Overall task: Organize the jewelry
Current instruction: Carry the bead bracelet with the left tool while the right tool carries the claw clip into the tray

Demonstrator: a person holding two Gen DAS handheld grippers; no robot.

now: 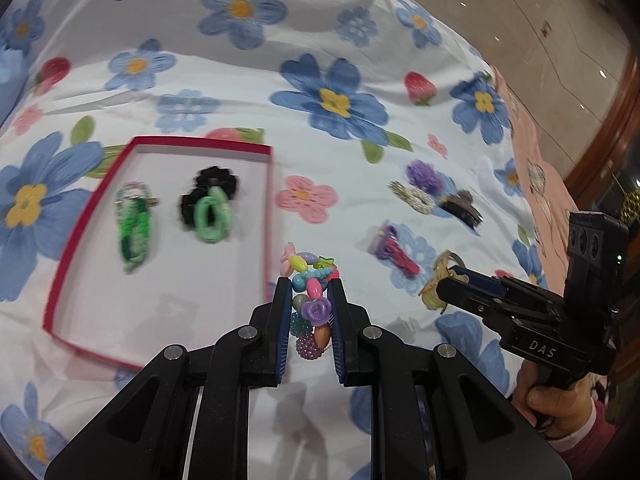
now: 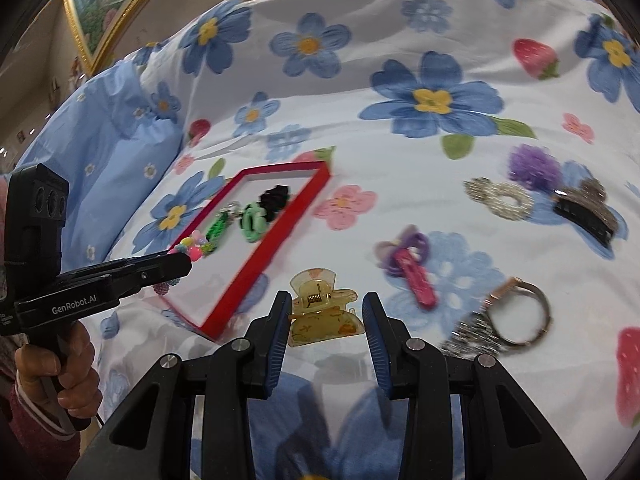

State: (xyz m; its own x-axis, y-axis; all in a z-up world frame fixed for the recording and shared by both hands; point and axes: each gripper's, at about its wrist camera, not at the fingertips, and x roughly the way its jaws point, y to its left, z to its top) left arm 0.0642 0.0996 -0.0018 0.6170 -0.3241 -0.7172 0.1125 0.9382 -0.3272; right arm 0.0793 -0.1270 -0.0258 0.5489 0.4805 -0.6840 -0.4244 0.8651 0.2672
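Note:
My left gripper [image 1: 310, 282] is shut on a string of colourful beads [image 1: 316, 310], just right of the near corner of a shallow red box [image 1: 200, 142]. In the box lie a green braided charm [image 1: 134, 232], a green hair ring [image 1: 210, 216] and a black scrunchie [image 1: 212, 184]. My right gripper [image 2: 327, 298] is shut on a yellow translucent claw clip [image 2: 320, 316], lifted off the bedspread to the right of the red box [image 2: 248, 272]. Each wrist view shows the other tool: the right gripper [image 1: 444, 280] with the clip [image 1: 434, 296], the left gripper [image 2: 182, 264] with the beads [image 2: 192, 248].
On the floral bedspread right of the box lie a purple fluffy tie [image 2: 534, 166], a silver glitter piece [image 2: 500, 196], a black claw clip [image 2: 588, 212], a pink and purple clip [image 2: 412, 264] and a silver bracelet [image 2: 516, 316]. A blue pillow [image 2: 112, 140] sits left.

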